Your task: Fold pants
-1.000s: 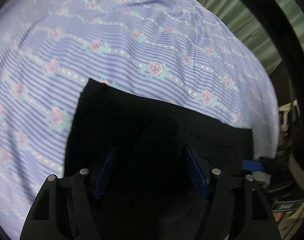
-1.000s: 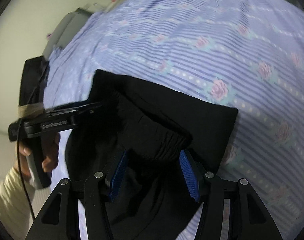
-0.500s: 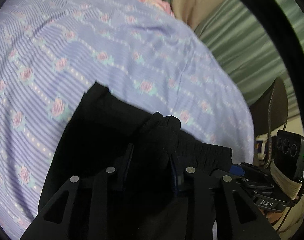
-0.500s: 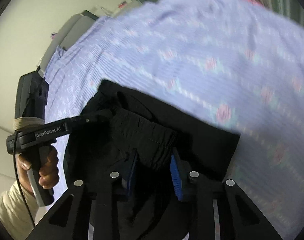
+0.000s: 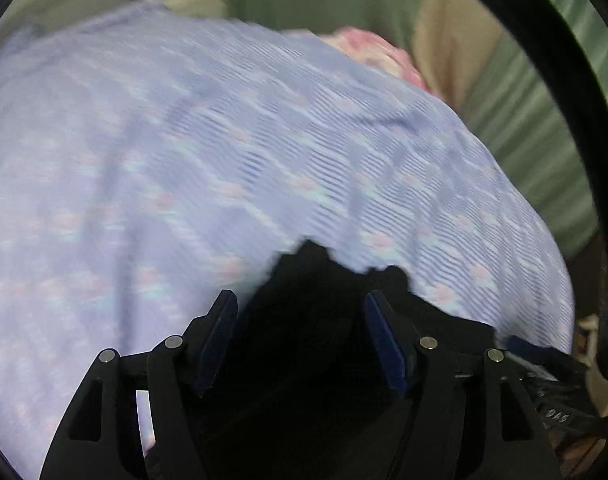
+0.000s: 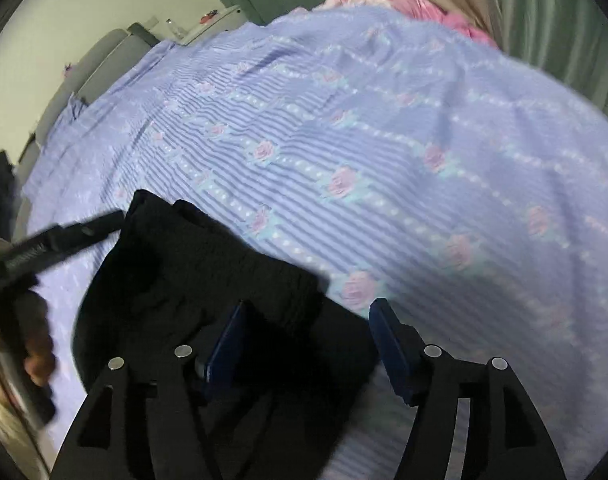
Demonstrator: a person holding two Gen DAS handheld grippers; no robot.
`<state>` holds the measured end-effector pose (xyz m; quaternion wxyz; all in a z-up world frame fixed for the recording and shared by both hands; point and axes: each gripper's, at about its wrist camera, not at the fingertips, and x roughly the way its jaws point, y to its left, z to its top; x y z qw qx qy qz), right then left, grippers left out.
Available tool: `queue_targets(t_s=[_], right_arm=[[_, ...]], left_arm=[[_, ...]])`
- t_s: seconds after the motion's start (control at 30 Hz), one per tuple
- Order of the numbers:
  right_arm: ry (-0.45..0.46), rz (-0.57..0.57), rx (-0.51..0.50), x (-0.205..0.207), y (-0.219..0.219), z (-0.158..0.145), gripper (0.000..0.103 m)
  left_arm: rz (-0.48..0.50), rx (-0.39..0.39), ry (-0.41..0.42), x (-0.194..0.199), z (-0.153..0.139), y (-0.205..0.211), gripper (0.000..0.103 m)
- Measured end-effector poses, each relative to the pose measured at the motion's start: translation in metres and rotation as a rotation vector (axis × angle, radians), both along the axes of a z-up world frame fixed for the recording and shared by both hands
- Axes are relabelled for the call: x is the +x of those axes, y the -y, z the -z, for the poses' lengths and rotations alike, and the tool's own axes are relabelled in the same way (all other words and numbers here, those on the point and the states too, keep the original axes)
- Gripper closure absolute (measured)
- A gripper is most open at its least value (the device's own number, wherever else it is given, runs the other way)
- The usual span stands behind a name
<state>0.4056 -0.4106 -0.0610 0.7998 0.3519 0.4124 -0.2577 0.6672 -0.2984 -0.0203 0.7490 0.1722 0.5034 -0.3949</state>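
Across the bed (image 6: 384, 128), its lilac rose-print sheet blurred in the left wrist view, so still swinging. On the near edge, black pants (image 6: 207, 264) bunched in a thick folded stack. Half a second back, clamped on cloth by both; now released: left gripper (image 5: 299, 320) spread wide, right gripper (image 6: 308, 328) likewise parted over the stack. Likely 1 fold just laid down, smoothing or another fold remaining.

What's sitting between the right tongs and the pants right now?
Nothing visible. The right tongs are open directly over the black pants on the bedsheet. The left tongs reach in from the far side, not between them.
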Motion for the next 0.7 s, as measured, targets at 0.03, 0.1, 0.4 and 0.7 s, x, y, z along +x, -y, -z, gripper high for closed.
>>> queue_targets(t_s=[0.03, 0.1, 0.4, 0.7], right_arm=[[0.002, -0.01, -0.017, -0.002, 0.001, -0.004, 0.038], [0.024, -0.074, -0.066, -0.003, 0.002, -0.014, 0.037], [0.146, -0.329, -0.176, -0.002, 0.005, -0.056, 0.018], [0.137, -0.501, -0.149, 0.044, 0.003, -0.044, 0.018]], left_arm=[[-0.042, 0.006, 0.037, -0.004, -0.008, -0.014, 0.036], [-0.098, 0.009, 0.09, -0.019, -0.02, -0.039, 0.032], [-0.43, 0.0, 0.147, -0.106, -0.027, -0.136, 0.024], [-0.755, -0.117, 0.043, -0.13, 0.001, -0.183, 0.021]])
